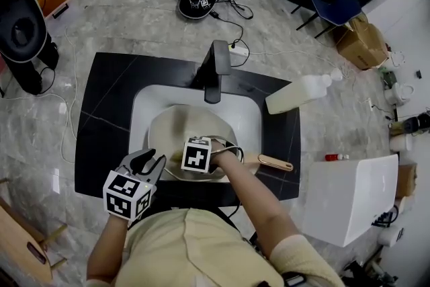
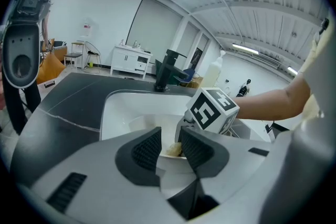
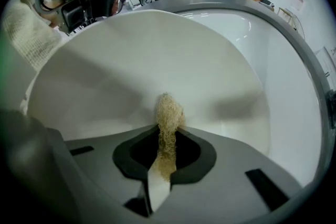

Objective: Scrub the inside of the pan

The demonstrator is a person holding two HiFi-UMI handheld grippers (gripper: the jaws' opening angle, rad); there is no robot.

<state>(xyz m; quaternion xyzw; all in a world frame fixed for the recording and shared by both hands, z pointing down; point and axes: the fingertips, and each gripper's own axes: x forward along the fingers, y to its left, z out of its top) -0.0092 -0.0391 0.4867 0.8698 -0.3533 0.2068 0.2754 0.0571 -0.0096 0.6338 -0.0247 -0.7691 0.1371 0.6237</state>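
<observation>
A cream pan (image 1: 178,121) lies in the white sink (image 1: 142,111), its golden handle (image 1: 274,163) pointing right. My right gripper (image 1: 199,159) is down inside the pan, shut on a tan scrubbing pad (image 3: 168,113) whose tip presses on the pan's inner wall (image 3: 157,50). That gripper's jaws (image 3: 167,140) pinch the pad's lower part. My left gripper (image 1: 153,161) sits at the pan's near-left rim. In the left gripper view its jaws (image 2: 170,147) stand close together on the pan's rim (image 2: 142,126), with the right gripper's marker cube (image 2: 212,108) just beyond.
A black faucet (image 1: 215,67) stands at the back of the sink, set in a black counter (image 1: 101,117). A pale bottle (image 1: 302,92) lies on the counter's right. A white box (image 1: 349,195) is further right. Cables and a headset (image 1: 201,0) lie on the floor behind.
</observation>
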